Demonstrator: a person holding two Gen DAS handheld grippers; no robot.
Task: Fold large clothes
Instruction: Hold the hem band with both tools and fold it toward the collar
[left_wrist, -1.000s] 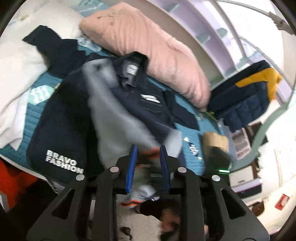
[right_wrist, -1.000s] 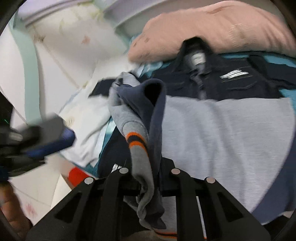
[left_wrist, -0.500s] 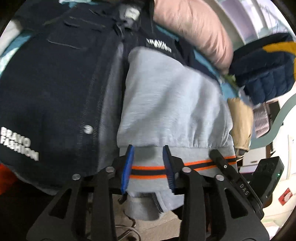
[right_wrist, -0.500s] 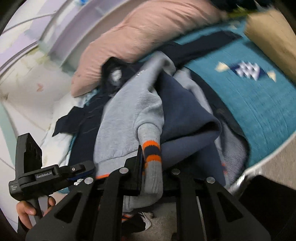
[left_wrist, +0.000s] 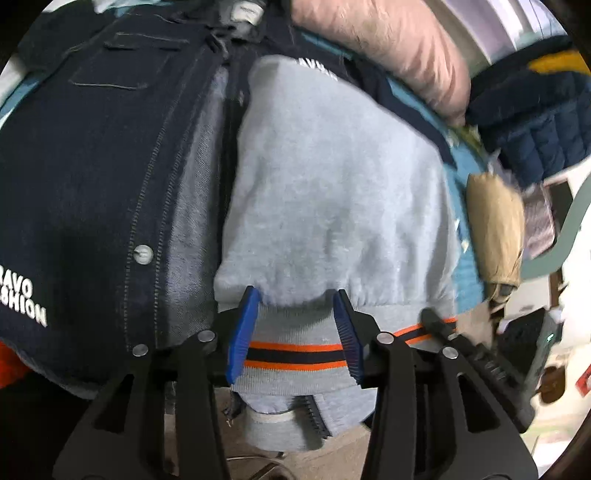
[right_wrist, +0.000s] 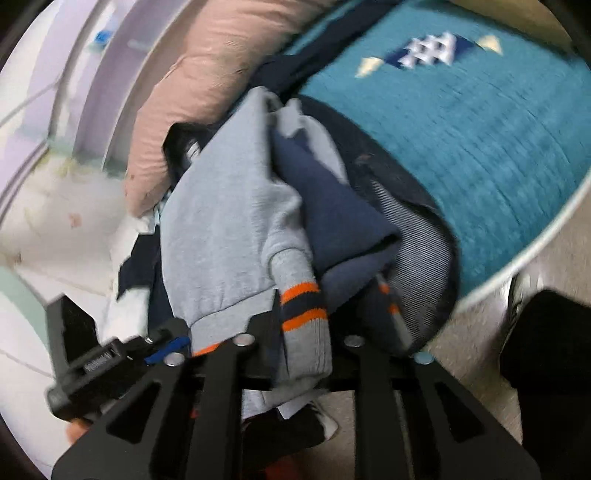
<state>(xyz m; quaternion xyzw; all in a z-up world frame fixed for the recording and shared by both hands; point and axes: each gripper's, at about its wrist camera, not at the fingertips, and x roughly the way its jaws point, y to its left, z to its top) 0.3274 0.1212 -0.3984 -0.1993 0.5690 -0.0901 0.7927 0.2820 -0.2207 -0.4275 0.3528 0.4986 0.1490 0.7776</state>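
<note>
A teal quilted bedspread (right_wrist: 480, 140) is covering the bed, with a pink pillow (right_wrist: 207, 85) lying against pale lavender shelving (right_wrist: 107, 62). Beige floor (right_wrist: 476, 354) is showing beside the bed edge, under soft, even lighting.

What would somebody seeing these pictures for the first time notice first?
Probably the grey sweatshirt, lying on top of a dark denim jacket at the bed's near edge, its orange-and-navy striped hem between the left gripper fingers. In the right wrist view, the right gripper is shut on a matching striped cuff. A pink pillow lies behind the clothes.
</note>
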